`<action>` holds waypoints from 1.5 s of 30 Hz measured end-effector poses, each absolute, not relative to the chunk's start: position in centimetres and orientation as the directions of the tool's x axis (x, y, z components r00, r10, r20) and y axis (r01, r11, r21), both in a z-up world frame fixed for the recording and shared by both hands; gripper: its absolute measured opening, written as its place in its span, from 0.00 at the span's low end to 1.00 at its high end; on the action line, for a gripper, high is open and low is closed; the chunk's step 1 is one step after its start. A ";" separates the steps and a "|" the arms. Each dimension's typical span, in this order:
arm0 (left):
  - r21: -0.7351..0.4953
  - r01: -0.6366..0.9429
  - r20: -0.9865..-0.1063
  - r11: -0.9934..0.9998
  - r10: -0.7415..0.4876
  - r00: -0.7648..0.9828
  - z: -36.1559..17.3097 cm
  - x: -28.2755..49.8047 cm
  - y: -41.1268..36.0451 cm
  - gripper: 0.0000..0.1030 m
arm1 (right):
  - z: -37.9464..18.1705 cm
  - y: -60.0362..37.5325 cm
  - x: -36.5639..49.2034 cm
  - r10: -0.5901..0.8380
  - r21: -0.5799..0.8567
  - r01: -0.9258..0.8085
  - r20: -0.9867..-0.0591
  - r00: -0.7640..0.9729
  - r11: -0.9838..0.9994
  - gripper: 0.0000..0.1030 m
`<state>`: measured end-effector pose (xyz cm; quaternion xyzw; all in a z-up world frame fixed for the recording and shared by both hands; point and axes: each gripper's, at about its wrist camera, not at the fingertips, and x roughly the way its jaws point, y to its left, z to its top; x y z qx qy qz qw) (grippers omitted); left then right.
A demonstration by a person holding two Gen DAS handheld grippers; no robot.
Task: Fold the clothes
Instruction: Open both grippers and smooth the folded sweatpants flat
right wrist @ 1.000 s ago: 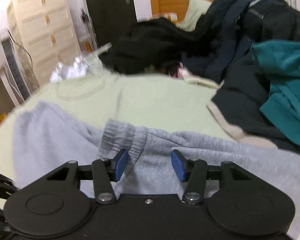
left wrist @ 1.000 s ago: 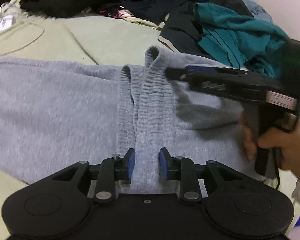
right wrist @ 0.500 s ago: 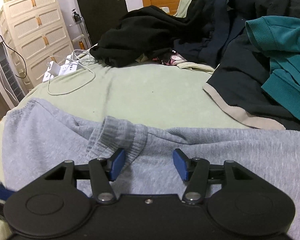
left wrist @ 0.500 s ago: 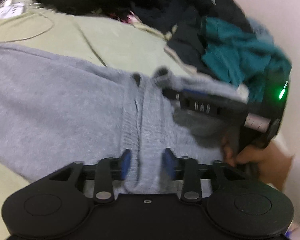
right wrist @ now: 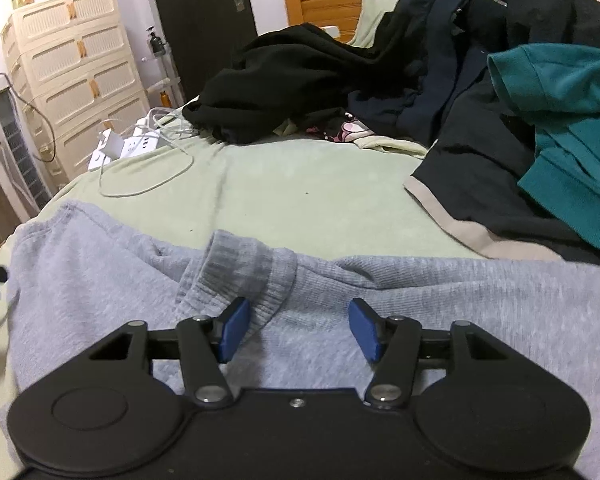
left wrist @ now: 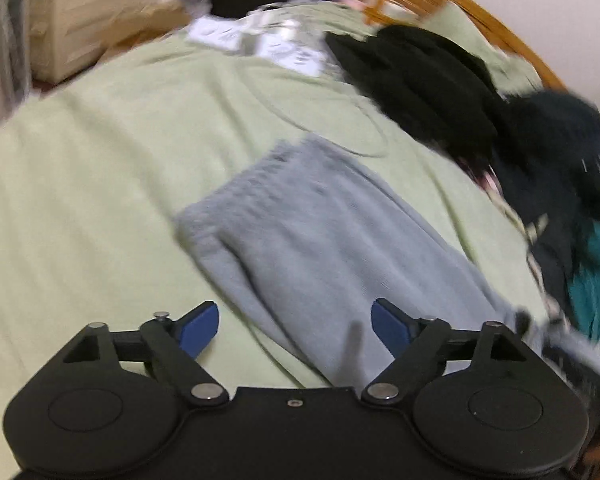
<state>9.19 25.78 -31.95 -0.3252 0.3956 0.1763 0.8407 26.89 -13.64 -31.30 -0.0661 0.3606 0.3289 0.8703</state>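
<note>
Grey sweatshirt (right wrist: pixel 340 280): lay flat across the near part of the pale green bedsheet (right wrist: pixel 300 188), spread wide from side to side, ribbed cuff (right wrist: pixel 244 268) doubled back over the body at the middle; judged a sleeve brought in as an early fold, further folds not yet done

Same garment (left wrist: pixel 320 240) in the blurred left wrist view: narrow grey length running away over the sheet (left wrist: pixel 80 200), ribbed end farthest from the camera; blur too heavy for detail

Right gripper (right wrist: pixel 296 330): hung low over the cuff, jaws apart and opening, cloth beneath and between the blue pads (right wrist: pixel 232 328) but not pinched; left pad seemed to be just brushing the cuff's edge, contact uncertain; judged a release to leave the cuff where it lay

Left gripper (left wrist: pixel 296 328): jaws wide apart and opening, nothing clamped, grey cloth under the gap only; judged free for a fresh hold

Pile of dark clothes (right wrist: pixel 312 76) with teal shirt (right wrist: pixel 572 132): heaped at the far and right side of the bed, well apart from the cuff, probably awaiting folding

White power strip and cable (right wrist: pixel 136 148): at the bed's far left edge, clear of the garment

Cream drawer unit (right wrist: pixel 76 72), dark door (right wrist: pixel 200 24), wooden headboard (right wrist: pixel 332 0): background only
</note>
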 end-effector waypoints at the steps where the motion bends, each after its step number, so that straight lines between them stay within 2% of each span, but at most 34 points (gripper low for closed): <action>1: -0.446 -0.564 -0.775 0.695 0.015 0.631 -32.6 9.3 26.7 0.85 | -30.9 -13.8 26.8 0.528 0.121 -0.630 -0.675 0.515 0.768 0.81; 2: -0.480 -0.558 -0.766 0.677 -0.014 0.642 -33.0 9.5 27.3 0.85 | -30.4 -14.2 26.4 0.535 0.117 -0.644 -0.677 0.505 0.756 0.90; 4: -0.514 -0.552 -0.752 0.656 -0.035 0.658 -33.6 10.0 28.1 0.85 | -29.6 -15.0 25.3 0.523 0.080 -0.665 -0.690 0.501 0.742 0.97; 8: -0.532 -0.536 -0.718 0.656 -0.014 0.696 -34.7 10.9 28.6 0.86 | -28.4 -17.0 22.6 0.463 -0.028 -0.690 -0.721 0.515 0.723 0.99; 11: -0.574 -0.519 -0.684 0.633 -0.024 0.729 -35.6 11.2 29.0 0.92 | -28.2 -18.6 20.6 0.373 -0.075 -0.613 -0.733 0.568 0.787 0.99; 14: -0.630 -0.503 -0.648 0.592 -0.043 0.761 -36.2 11.4 29.6 0.99 | -28.6 -20.3 19.2 0.342 -0.050 -0.546 -0.731 0.590 0.836 0.99; 20: -0.637 -0.524 -0.649 0.566 -0.026 0.760 -36.2 11.9 30.1 0.97 | -31.1 -21.6 17.4 0.341 -0.033 -0.507 -0.702 0.625 0.861 0.99; 21: -0.637 -0.535 -0.653 0.555 -0.019 0.757 -36.1 12.0 30.1 0.94 | -31.3 -21.7 17.6 0.343 -0.014 -0.495 -0.703 0.622 0.869 0.99; 22: -0.626 -0.544 -0.662 0.558 -0.011 0.750 -36.0 12.2 30.1 0.86 | -31.6 -22.0 18.0 0.349 0.014 -0.478 -0.701 0.622 0.878 0.99; 25: -0.584 -0.575 -0.695 0.573 0.014 0.719 -35.6 12.3 30.0 0.76 | -32.1 -22.2 18.4 0.354 0.044 -0.455 -0.695 0.626 0.890 0.99; 31: -0.636 -0.561 -0.666 0.529 -0.010 0.746 -35.3 11.3 30.9 0.60 | -32.8 -22.2 17.9 0.350 0.032 -0.445 -0.670 0.654 0.895 0.99; 38: -0.687 -0.506 -0.611 0.522 -0.037 0.791 -34.6 10.0 30.9 0.57 | -33.0 -22.2 18.2 0.353 0.048 -0.437 -0.671 0.652 0.898 0.99; 42: -0.588 -0.548 -0.688 0.595 -0.011 0.726 -32.4 10.6 30.0 0.57 | -33.0 -22.3 18.2 0.356 0.052 -0.438 -0.671 0.650 0.897 0.99; 45: -0.558 -0.549 -0.704 0.622 -0.006 0.710 -31.5 11.4 29.5 0.57 | -33.1 -22.3 18.2 0.357 0.053 -0.437 -0.669 0.652 0.898 0.99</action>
